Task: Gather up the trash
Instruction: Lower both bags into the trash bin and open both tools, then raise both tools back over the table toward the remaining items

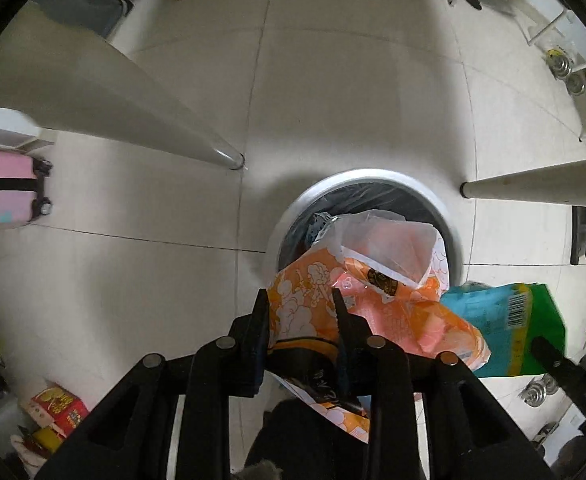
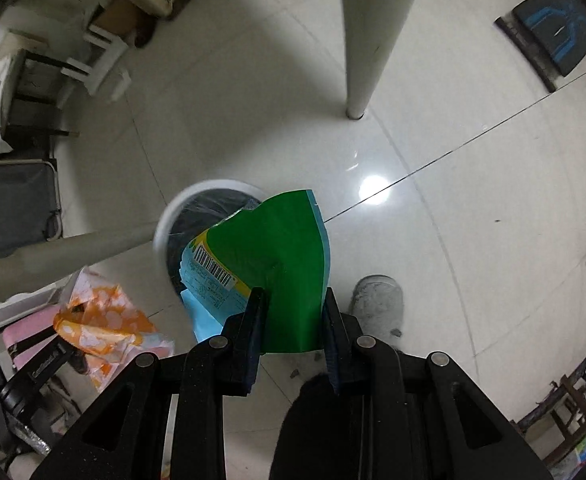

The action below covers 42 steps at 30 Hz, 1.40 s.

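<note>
My left gripper points down and is shut on a crumpled orange snack bag, with a clear plastic wrapper bunched against it. The bag hangs over the near edge of a round white trash bin lined with a black bag. My right gripper is shut on a green and blue packet with a barcode, hanging over the bin's right side. In the left wrist view the green packet shows to the right. The orange bag shows at lower left in the right wrist view.
Two white table legs stand on the tiled floor on either side of the bin. A pink suitcase is at the left. A person's shoe is beside the bin. A dark scale, boxes and clutter line the walls.
</note>
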Tool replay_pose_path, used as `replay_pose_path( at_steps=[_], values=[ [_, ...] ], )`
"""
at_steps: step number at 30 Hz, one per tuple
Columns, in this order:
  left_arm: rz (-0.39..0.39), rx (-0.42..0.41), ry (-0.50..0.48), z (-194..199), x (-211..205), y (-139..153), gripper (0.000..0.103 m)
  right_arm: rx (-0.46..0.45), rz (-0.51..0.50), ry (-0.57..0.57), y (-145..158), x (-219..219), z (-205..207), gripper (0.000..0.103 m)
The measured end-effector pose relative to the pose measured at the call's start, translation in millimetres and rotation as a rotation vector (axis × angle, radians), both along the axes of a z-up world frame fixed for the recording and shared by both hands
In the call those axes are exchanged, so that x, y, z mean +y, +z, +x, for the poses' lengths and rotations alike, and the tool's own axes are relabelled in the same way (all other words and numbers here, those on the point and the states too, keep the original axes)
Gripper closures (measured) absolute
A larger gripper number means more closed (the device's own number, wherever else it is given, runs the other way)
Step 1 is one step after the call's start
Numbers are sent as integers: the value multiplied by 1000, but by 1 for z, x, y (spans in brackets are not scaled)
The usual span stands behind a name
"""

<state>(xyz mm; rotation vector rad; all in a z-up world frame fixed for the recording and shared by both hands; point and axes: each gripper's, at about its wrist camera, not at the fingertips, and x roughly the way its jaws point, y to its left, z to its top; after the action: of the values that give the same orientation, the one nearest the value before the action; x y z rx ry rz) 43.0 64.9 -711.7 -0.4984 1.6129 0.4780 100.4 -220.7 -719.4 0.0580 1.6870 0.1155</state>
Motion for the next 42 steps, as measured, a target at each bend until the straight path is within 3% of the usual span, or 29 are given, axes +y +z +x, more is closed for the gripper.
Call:
replay_pose_path(
  at_steps=[3,4,5,7,9,12,14,18,22,29,42],
  values=[
    [-32,-3,0,4,4,-24,41,37,13,27,-43,11,-1,72],
    [-37,-2,1,4,6,-28,21,55,22,35,-53,14,0,72],
    [-40,-5,2,4,6,-29,15,84,32,51,-65,17,-1,69],
    [-37,-6,6,1,6,-28,14,132,51,81,-84,19,-4,61],
    [-37,-3,12,-7,8,-24,13,153,62,98,-90,21,-5,35],
    [-24,-8,11,-17,6,-12,12,143,79,133,-87,21,-9,11],
    [-9,-12,5,-24,2,1,12,114,60,191,-77,23,-10,5],
    [28,-29,-14,-36,-4,21,12,30,-25,334,-49,38,-16,3],
    [35,-41,-19,-51,-9,51,12,-35,-83,407,-15,43,-31,3],
    [48,-86,-53,-62,-24,112,12,-95,-103,431,52,46,-43,3],
    [54,-170,-93,-87,-40,236,12,-200,-76,434,224,41,-72,3]
  ],
)
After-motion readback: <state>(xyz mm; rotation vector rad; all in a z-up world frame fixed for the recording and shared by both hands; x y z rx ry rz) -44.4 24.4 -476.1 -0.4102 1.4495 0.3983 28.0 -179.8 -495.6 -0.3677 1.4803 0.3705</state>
